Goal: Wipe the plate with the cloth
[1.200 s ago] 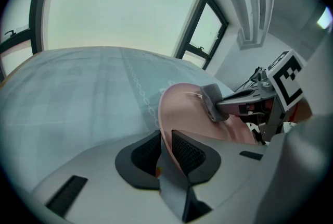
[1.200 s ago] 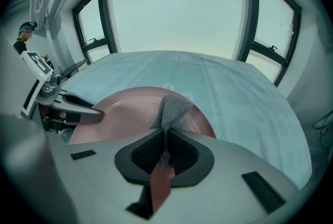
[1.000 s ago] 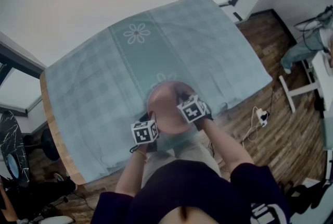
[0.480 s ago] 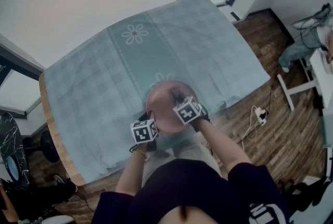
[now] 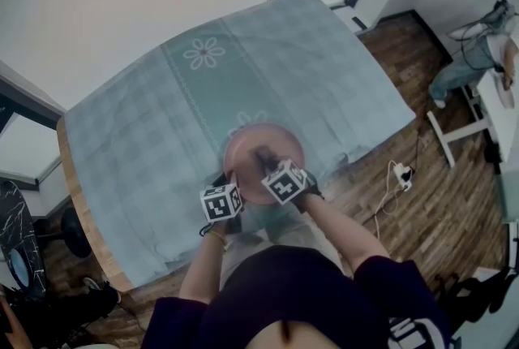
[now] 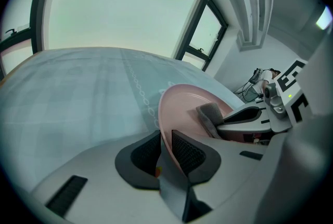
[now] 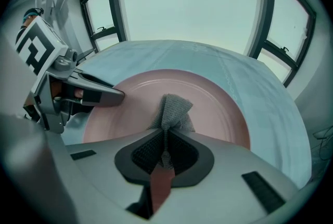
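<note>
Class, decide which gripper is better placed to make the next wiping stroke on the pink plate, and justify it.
Right. The right gripper is shut on the grey cloth, held over the face of the plate. The left gripper is clamped on the rim, steadying it.

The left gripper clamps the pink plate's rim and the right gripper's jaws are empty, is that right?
Not quite: the right gripper isn't empty; its jaws pinch the grey cloth on the pink plate, as the right gripper view shows. The left gripper does clamp the rim.
</note>
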Demonstrator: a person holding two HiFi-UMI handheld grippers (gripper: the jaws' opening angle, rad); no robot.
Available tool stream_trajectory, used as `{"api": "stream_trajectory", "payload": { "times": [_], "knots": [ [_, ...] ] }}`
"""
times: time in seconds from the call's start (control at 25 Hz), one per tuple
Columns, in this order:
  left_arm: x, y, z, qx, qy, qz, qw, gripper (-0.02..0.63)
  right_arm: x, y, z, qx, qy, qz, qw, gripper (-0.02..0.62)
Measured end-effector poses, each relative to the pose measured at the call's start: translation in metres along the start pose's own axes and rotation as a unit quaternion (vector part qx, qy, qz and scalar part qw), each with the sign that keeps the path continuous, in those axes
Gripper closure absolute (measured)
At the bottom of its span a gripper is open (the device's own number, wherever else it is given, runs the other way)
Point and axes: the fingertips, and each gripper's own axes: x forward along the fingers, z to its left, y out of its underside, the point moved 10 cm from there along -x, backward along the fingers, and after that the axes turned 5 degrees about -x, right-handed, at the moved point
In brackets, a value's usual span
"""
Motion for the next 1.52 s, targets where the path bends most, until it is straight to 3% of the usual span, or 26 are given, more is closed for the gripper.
{"api": "stream_trajectory", "payload": {
  "times": [0.84,1.12,1.52],
  "knots": [
    [0.000,-0.002,-0.001,-0.001,0.015,-0.002,0.9999,0.531,-0.004,0.003,0.048,-0.035,-0.051,0.005,0.998,0.563],
    [-0.001,-0.001,0.000,-0.001,0.017,-0.002,0.9999,0.531,-0.011,0.006,0.054,-0.023,-0.077,-0.001,0.997,0.563],
    [0.000,-0.001,0.000,0.000,0.014,-0.001,0.9999,0.531,-0.033,0.003,0.015,0.023,-0.038,-0.033,0.998,0.563]
  ]
}}
